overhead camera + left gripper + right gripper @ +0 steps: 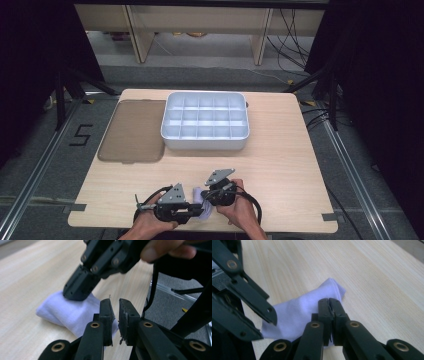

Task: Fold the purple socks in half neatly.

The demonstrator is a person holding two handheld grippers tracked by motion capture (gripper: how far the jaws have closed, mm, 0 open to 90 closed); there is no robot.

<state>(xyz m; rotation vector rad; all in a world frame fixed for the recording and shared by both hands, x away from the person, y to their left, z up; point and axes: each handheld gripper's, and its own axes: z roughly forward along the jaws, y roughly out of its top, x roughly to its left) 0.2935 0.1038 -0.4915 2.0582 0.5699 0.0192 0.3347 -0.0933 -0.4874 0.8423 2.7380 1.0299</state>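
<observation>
Wooden table [280, 150] is carrying, leftward, a brown lid [132, 131] beside a white compartment tray [205, 142]. Left gripper [114, 305] is hovering slightly parted over the white sock [72, 312]; right gripper [329, 305] is pinching it at the near edge.

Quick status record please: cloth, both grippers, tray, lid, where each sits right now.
cloth: pale lilac folded cloth, flat at the table's near edge
right gripper: jaws shut, over the cloth; grip not clear
left gripper: jaws slightly apart, at the cloth's edge
tray: white compartment tray, far centre, compartments look empty
lid: brown translucent lid, flat, left of tray
</observation>
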